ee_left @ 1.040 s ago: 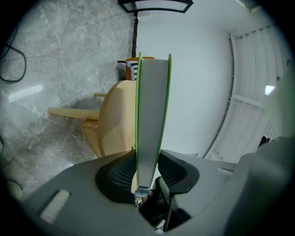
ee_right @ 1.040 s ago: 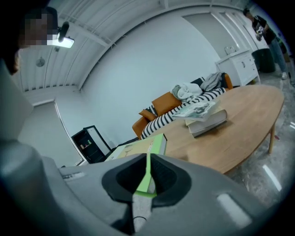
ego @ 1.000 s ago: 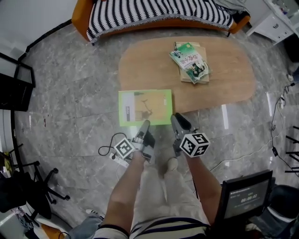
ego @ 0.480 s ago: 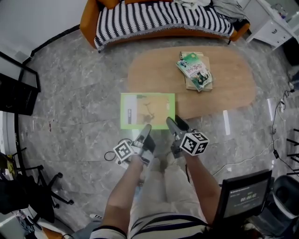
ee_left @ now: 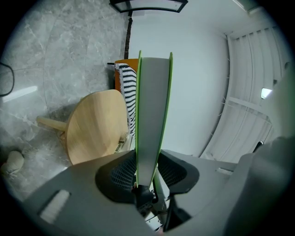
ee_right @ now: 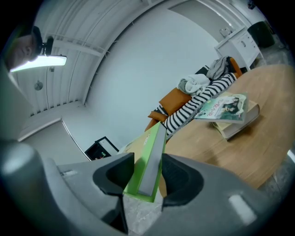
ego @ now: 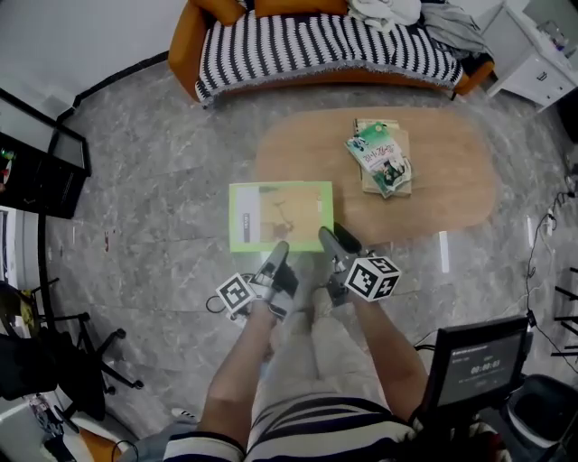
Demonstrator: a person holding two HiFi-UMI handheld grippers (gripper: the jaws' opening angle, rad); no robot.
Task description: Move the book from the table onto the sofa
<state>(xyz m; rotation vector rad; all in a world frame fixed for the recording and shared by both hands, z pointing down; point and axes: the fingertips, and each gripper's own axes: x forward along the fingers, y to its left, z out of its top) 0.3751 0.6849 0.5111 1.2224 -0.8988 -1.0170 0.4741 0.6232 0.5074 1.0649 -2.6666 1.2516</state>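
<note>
book (ego: 281, 215) shifted leftward; left gripper (ego: 279, 249) clamps it; right gripper (ego: 328, 237) just opened around it.

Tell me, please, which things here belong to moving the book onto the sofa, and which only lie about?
For the job:
green book
wooden table
striped sofa

Only lying about:
stack of books on the table
clothes on the sofa
black office chair
screen

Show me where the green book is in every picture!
Head view: green book, in the middle.
Left gripper view: edge-on, upright, centre.
Right gripper view: tilted, low centre.
Shared landmark: the striped sofa, beyond the book in all three.
</note>
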